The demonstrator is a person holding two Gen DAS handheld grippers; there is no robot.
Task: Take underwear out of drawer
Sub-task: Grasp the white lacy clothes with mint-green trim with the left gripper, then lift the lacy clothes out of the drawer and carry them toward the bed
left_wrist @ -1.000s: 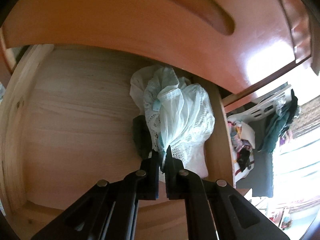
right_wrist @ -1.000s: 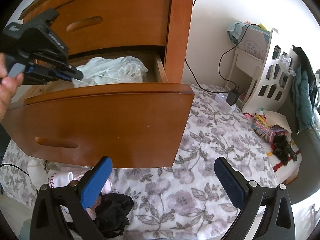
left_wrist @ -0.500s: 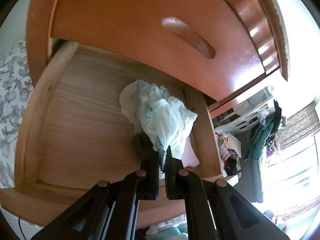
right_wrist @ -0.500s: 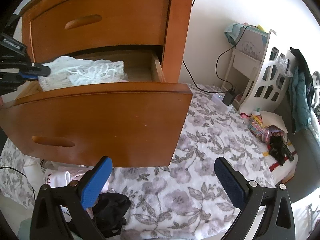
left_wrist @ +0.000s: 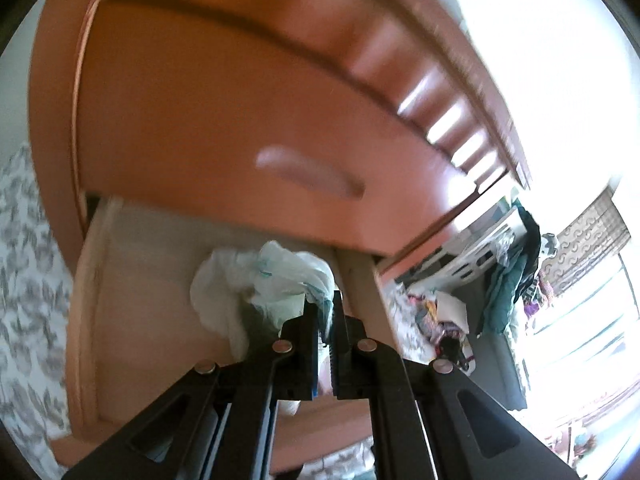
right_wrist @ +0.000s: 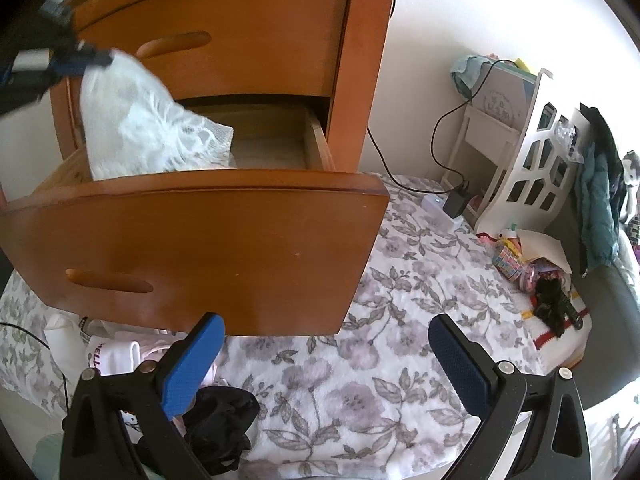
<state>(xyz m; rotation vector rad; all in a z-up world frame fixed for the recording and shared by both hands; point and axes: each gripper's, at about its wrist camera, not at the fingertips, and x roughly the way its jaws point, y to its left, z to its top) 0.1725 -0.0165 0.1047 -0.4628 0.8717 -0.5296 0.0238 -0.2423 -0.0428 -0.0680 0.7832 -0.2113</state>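
My left gripper [left_wrist: 323,300] is shut on a pale mint and white lace underwear [left_wrist: 280,280]. In the right wrist view that left gripper [right_wrist: 102,58] holds the underwear [right_wrist: 140,128] up above the open wooden drawer [right_wrist: 200,240]; the cloth hangs down with its lower end still inside the drawer. The drawer's pale wood floor [left_wrist: 152,280] shows beside the cloth. My right gripper [right_wrist: 324,356] stands open low in front of the drawer, over the floral rug, with nothing between its blue pads.
The shut upper drawer [right_wrist: 224,40] sits above the open one. Clothes lie on the floral rug [right_wrist: 360,360] under the drawer front: white garments [right_wrist: 116,356] and a black one [right_wrist: 224,412]. A white rack [right_wrist: 532,168], a charger with cable [right_wrist: 452,200] and toys [right_wrist: 552,292] stand to the right.
My left gripper has risen and drawn back out of the drawer, lifting the underwear from a pile on the drawer floor to hanging above it. My right gripper has stayed still.
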